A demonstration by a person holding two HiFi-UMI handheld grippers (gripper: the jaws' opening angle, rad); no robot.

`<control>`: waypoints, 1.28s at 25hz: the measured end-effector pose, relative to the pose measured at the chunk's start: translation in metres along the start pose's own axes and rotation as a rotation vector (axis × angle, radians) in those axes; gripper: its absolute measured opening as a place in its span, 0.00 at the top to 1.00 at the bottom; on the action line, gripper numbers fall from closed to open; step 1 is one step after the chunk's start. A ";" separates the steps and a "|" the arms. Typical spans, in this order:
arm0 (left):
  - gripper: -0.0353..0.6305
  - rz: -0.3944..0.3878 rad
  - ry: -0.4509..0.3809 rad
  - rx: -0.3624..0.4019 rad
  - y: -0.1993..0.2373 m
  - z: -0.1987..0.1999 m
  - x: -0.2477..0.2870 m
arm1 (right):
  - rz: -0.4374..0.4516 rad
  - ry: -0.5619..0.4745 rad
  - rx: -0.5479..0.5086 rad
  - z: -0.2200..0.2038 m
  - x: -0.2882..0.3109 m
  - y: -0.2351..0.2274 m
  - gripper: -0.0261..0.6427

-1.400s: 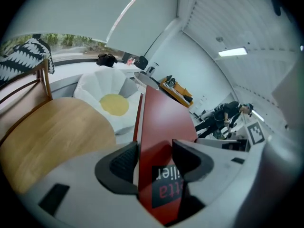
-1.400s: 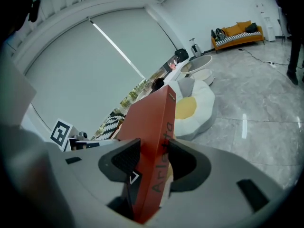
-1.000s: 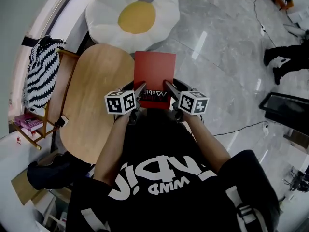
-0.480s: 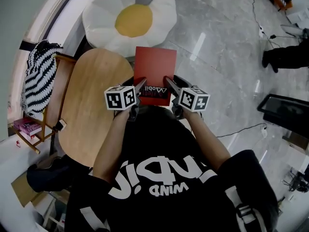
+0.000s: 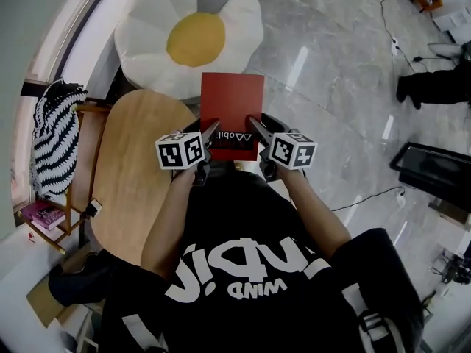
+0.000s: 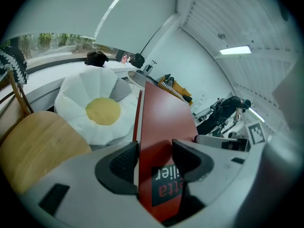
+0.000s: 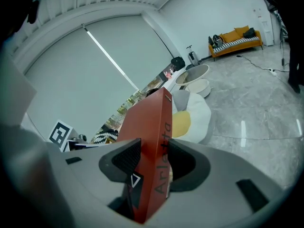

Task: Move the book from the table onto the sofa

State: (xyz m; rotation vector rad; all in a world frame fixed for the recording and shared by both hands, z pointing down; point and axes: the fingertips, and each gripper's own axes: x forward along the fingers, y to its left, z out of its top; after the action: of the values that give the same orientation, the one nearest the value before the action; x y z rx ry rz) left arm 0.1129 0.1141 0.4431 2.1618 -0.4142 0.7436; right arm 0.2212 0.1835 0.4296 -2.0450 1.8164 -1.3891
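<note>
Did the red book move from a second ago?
Yes. The red book has moved forward, closer to the daisy sofa, away from the wooden table.

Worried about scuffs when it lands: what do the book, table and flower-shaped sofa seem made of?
The book: smooth matte red cover, probably coated card; pale page edges show. The table: light wood or veneer, with faint grain and a soft sheen. The sofa: stuffed fabric, it seems; puffy white petals, yellow centre, no gloss.
</note>
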 end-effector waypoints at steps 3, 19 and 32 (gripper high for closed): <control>0.59 -0.003 0.010 -0.002 0.007 0.021 0.015 | -0.006 0.000 0.009 0.019 0.016 -0.007 0.70; 0.59 -0.007 0.007 -0.036 0.059 0.134 0.046 | 0.009 0.029 -0.013 0.114 0.110 0.004 0.70; 0.59 -0.013 0.009 -0.062 0.090 0.193 0.062 | -0.004 0.022 -0.027 0.165 0.162 0.012 0.70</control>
State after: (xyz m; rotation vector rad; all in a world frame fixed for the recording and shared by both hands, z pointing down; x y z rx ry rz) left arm 0.1867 -0.0949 0.4364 2.1008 -0.4122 0.7240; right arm 0.3007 -0.0332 0.4159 -2.0552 1.8511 -1.4006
